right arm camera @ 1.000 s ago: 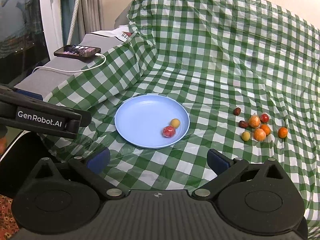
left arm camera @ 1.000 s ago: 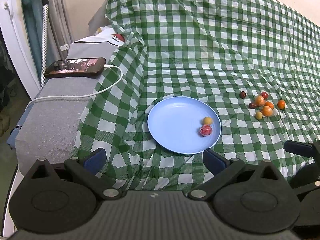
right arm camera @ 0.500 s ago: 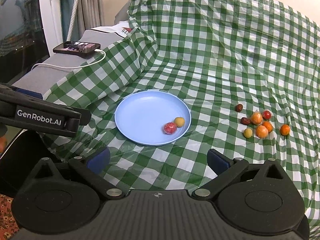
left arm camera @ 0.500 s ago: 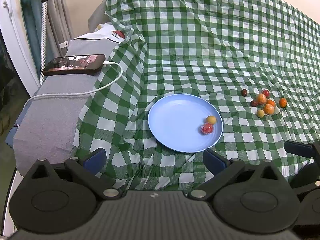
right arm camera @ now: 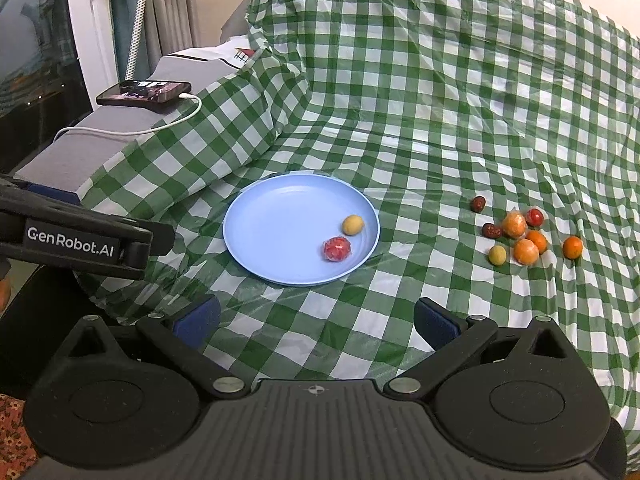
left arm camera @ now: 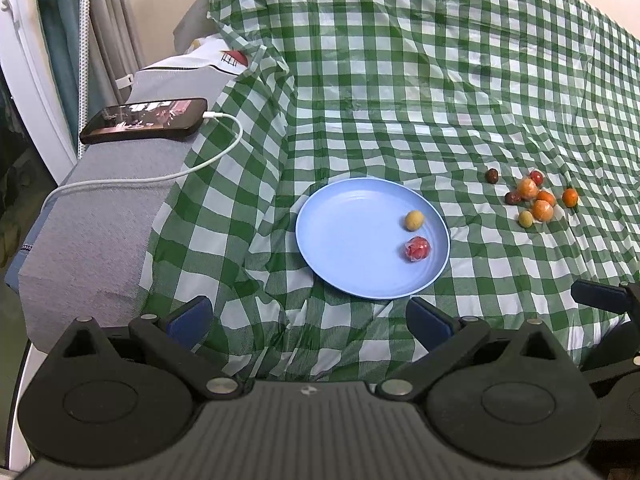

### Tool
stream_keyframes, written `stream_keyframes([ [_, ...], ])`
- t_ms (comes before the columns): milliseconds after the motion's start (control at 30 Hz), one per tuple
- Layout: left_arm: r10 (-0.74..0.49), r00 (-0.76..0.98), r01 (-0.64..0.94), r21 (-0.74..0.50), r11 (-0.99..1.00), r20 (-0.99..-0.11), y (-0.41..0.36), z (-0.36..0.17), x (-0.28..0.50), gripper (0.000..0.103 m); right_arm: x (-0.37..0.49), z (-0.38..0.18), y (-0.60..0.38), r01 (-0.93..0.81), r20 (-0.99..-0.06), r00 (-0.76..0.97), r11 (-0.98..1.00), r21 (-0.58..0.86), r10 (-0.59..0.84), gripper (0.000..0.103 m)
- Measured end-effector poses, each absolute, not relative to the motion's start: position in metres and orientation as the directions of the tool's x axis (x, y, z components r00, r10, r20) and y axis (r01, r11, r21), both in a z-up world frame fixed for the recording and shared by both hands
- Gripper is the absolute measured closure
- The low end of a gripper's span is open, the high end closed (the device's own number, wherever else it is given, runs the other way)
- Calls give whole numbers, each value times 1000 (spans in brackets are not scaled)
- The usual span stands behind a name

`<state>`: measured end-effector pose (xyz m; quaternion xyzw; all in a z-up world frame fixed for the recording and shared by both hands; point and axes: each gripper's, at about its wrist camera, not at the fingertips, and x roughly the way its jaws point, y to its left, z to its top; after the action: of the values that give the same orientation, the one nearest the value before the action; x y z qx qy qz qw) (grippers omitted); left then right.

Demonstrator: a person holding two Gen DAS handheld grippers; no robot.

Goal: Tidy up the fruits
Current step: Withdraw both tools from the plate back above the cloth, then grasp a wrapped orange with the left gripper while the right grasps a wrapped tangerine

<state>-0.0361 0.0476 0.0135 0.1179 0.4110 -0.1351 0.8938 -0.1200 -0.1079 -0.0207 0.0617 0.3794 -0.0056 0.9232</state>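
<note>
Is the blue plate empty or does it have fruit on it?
Not empty. The blue plate holds two fruits: a red one and a yellow one.

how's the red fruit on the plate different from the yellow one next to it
The red fruit looks bigger than the yellow fruit. The red fruit has a crinkly, shiny surface, as if wrapped; the yellow fruit looks smooth and matte. The red fruit lies nearer the cameras, the yellow fruit farther back. Both are roundish and sit on the right side of the blue plate, close together, with neither gripper holding them.
</note>
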Motion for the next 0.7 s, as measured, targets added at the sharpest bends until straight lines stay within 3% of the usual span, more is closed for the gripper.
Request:
stream_keyframes([
  [700,-148,587,398,125,909,-796,5,0,-13,0,-114,-38,-148,186,-718,696,971,150,-22,1],
])
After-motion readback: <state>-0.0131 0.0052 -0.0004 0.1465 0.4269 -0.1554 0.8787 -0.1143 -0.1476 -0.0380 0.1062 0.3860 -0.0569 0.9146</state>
